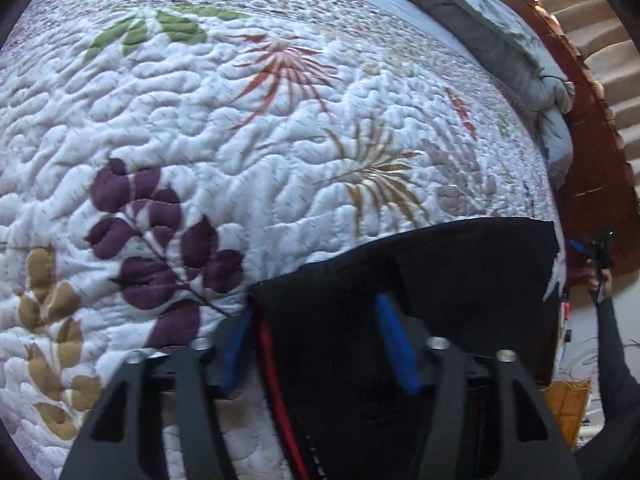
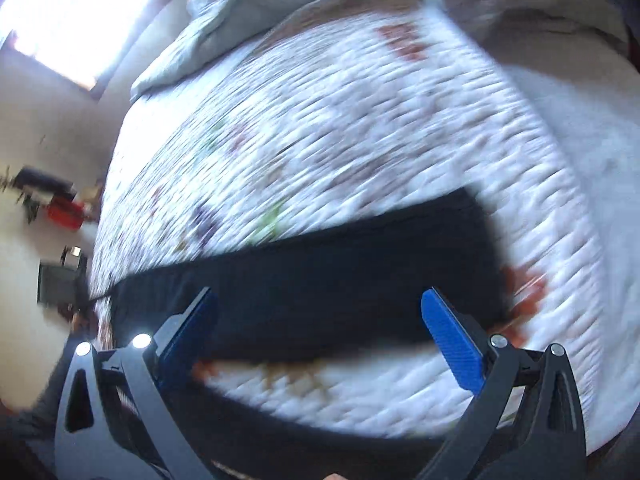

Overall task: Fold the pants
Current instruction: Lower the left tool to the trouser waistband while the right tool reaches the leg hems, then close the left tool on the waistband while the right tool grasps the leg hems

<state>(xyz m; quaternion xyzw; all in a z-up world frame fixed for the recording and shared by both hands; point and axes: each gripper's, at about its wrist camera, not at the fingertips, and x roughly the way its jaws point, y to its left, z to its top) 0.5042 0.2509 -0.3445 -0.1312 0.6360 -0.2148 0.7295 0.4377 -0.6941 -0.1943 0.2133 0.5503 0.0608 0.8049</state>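
Black pants (image 1: 420,280) flat on quilted bed (image 1: 240,140); left tool (image 1: 320,336) half-open astride red-striped edge at 6 o'clock, ungripped; right tool (image 2: 320,320) wide open, empty, poised above.

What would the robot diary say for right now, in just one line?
stage: folding | black pants flat on floral quilt | left tongs open, straddling pants edge | right tongs open above pants, blurred

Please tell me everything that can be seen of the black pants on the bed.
The pants are black, of a soft matte cloth, with a thin red stripe along one side edge. They lie flat on the quilt, already folded into a broad layered shape with one straight end. The left gripper stands open over their near corner, one finger beside the striped edge, one over the cloth; whether it touches cannot be told. In the blurred right view they form a long dark band beyond the open right gripper.
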